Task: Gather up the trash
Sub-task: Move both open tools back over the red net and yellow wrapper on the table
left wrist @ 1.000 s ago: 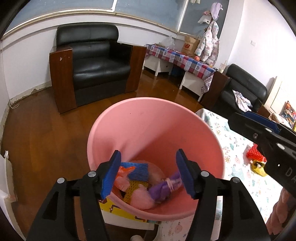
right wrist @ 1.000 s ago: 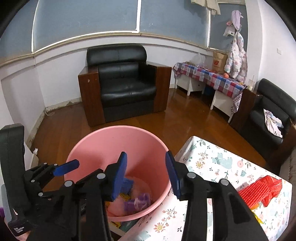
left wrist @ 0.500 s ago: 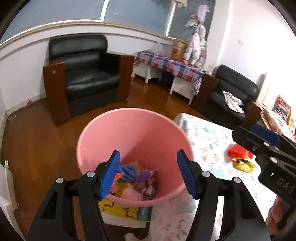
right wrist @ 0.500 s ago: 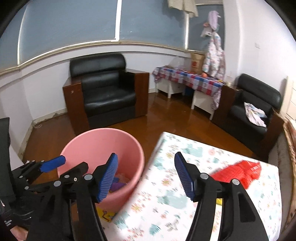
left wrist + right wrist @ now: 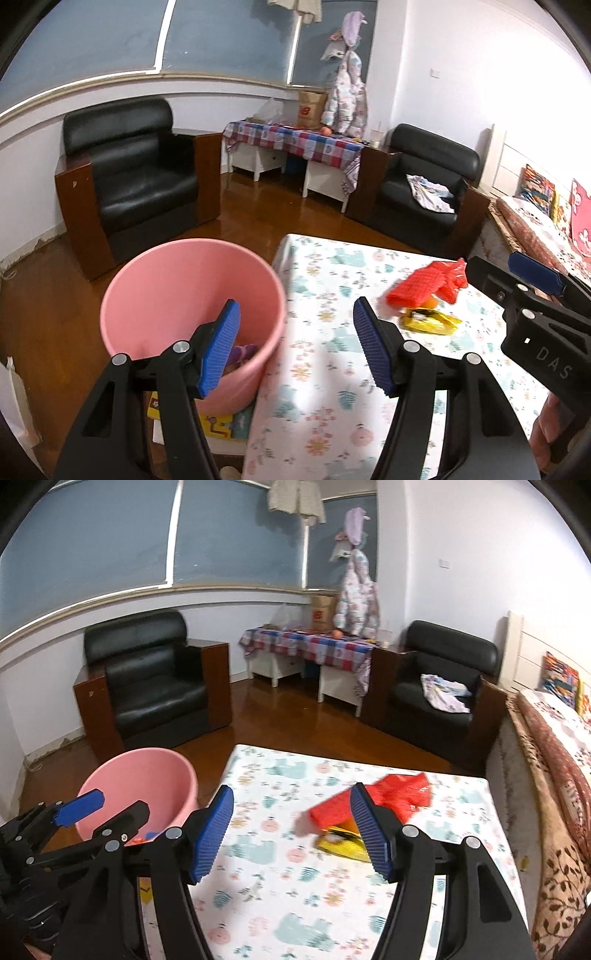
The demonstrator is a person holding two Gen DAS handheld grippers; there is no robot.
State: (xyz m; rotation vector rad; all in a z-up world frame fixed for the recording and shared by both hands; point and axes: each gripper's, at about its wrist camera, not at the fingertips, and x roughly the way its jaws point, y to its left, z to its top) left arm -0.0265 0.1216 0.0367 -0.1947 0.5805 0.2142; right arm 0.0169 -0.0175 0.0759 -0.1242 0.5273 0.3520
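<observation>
1. Both tongs are released with nothing between them: left gripper (image 5: 295, 347) straddles the pink bin's (image 5: 192, 258) rim and the table (image 5: 332, 424) edge.
2. Right gripper (image 5: 291, 834) hangs over the tablecloth, spread wide.
3. Trash left: red mesh bag (image 5: 391, 797) overlapping a yellow wrapper (image 5: 341, 843), mid-table, far side.
4. Bin sits just beside the table's left edge; open wooden floor (image 5: 55, 306) beyond.

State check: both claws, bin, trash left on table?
left claw: open, empty
right claw: open, empty
pink bin: upright beside table, trash inside
red mesh bag: lying on table
yellow wrapper: lying on table, next to red bag
</observation>
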